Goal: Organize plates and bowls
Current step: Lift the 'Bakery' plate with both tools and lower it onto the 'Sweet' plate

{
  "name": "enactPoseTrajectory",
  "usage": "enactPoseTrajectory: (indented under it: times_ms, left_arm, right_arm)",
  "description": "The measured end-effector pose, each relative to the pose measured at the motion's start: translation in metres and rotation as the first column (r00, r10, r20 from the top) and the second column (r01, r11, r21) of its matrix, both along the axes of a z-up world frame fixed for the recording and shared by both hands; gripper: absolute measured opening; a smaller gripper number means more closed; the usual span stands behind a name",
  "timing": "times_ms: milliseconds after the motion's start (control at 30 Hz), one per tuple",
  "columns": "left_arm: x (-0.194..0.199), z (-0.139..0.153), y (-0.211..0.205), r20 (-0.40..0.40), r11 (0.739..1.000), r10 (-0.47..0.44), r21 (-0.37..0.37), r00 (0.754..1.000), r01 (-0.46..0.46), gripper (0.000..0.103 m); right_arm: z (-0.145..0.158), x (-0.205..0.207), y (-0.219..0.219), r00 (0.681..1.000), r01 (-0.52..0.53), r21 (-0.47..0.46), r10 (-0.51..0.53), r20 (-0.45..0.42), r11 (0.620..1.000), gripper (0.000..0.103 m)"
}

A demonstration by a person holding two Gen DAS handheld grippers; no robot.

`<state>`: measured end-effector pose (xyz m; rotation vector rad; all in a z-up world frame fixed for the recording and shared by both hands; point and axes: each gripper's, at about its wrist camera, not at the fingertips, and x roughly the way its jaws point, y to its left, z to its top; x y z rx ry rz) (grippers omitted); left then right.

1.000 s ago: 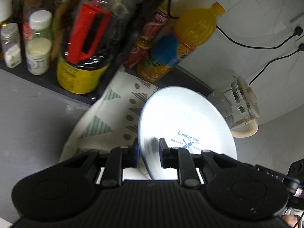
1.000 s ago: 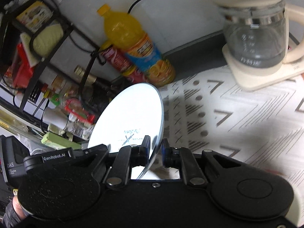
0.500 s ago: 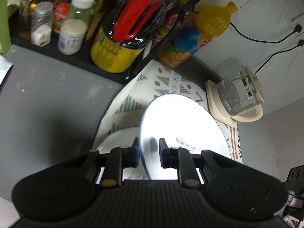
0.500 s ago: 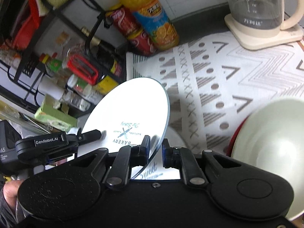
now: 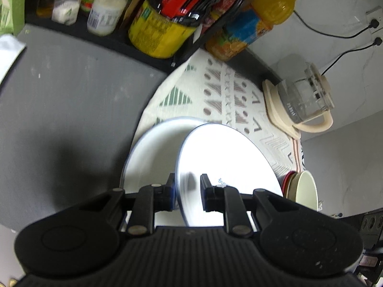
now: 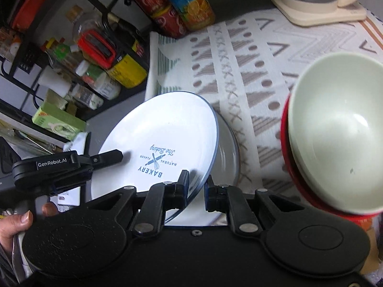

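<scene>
A white plate with a blue rim and "Bakery" print point(image 6: 158, 141) is held tilted between both grippers; it also shows in the left wrist view point(image 5: 225, 162). My left gripper point(image 5: 187, 187) is shut on its near edge, and is seen in the right wrist view point(image 6: 100, 159). My right gripper point(image 6: 196, 186) is shut on the opposite edge. A second white plate point(image 5: 153, 153) lies flat on the patterned mat just below it, its rim showing in the right wrist view point(image 6: 229, 138). A pale green bowl point(image 6: 335, 129) sits nested in a red bowl point(image 6: 290, 167) to the right.
A patterned mat point(image 6: 251, 59) covers the dark counter point(image 5: 71, 100). A glass kettle on a cream base point(image 5: 304, 100) stands at the back right. An orange juice bottle point(image 5: 253, 21), cans and a black rack full of jars and bottles point(image 5: 153, 24) line the back left.
Both grippers have carried the tilted plate downward toward the flat plate on the mat. The lower plate and the stacked bowls have come into view.
</scene>
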<state>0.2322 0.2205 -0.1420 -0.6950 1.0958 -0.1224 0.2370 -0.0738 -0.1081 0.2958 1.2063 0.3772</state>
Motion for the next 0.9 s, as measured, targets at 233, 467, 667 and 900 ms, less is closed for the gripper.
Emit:
enactPoseTrajectory:
  times_ms: [233, 467, 667, 900]
  left_arm:
    - [-0.007, -0.019, -0.005, -0.042, 1.0, 0.003, 0.011, 0.999, -0.003, 0.018]
    - [-0.007, -0.032, -0.006, -0.072, 0.999, -0.006, 0.049, 0.997, 0.01, 0.018]
    - [-0.003, -0.04, -0.011, -0.088, 0.995, -0.046, 0.082, 0.995, 0.053, 0.018]
    - [0.005, -0.042, -0.015, -0.087, 0.991, -0.067, 0.106, 0.994, 0.076, 0.018]
  right_arm:
    - [-0.01, -0.004, 0.004, 1.0, -0.003, -0.054, 0.003, 0.002, 0.999, 0.013]
    - [-0.018, -0.006, 0.014, 1.0, -0.024, -0.096, 0.023, -0.011, 0.995, 0.013]
    - [-0.022, -0.006, 0.021, 1.0, -0.03, -0.144, 0.029, -0.004, 0.989, 0.013]
    - [-0.022, 0.0, 0.025, 1.0, -0.004, -0.175, 0.005, 0.005, 0.985, 0.016]
